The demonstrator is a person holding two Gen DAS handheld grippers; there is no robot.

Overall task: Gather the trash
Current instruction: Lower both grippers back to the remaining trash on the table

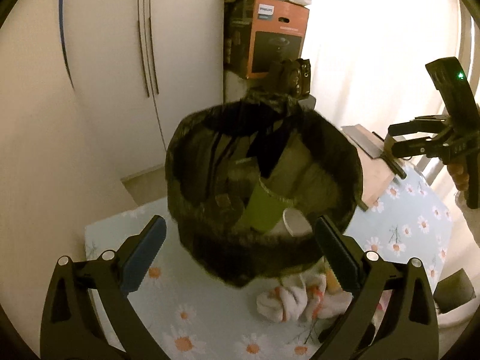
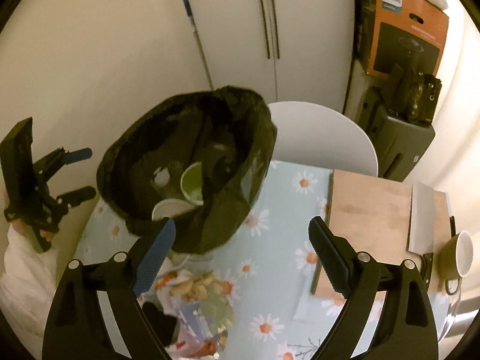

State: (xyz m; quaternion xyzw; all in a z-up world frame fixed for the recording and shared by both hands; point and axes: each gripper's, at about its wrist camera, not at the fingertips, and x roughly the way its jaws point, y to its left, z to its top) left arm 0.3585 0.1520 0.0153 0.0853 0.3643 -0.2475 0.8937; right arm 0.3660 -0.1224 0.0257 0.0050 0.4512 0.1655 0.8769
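- Left gripper (image 1: pixel 240 249): fingers spread wide with nothing between them, hovering just in front of the near rim of the bin; in the right wrist view the same gripper (image 2: pixel 78 174) sits left of the bin, fingers apart.
- Trash bin (image 1: pixel 264 162): lined with a dark bag, standing on the flower-print tablecloth (image 1: pixel 192 315) toward the left side of the table. Inside lie a green paper cup (image 1: pixel 264 207) on its side and a white paper cup (image 1: pixel 295 222) beside it.
- Loose trash: a crumpled white tissue (image 1: pixel 285 300) with orange marks lies on the cloth just below the bin, next to the left gripper's right finger. In the right wrist view a heap of wrappers and scraps (image 2: pixel 201 300) lies on the cloth near the bin's foot.
- Right gripper (image 2: pixel 241 249): fingers wide apart, holding nothing, above the cloth between the bin and the board.
- Wooden cutting board (image 2: pixel 369 210): right of the bin, with a cleaver (image 2: pixel 421 219) lying on it.
- Green mug (image 2: pixel 459 255): on its side at the far right.
- Orange Philips box (image 2: pixel 405 27): upper right, on a cabinet.
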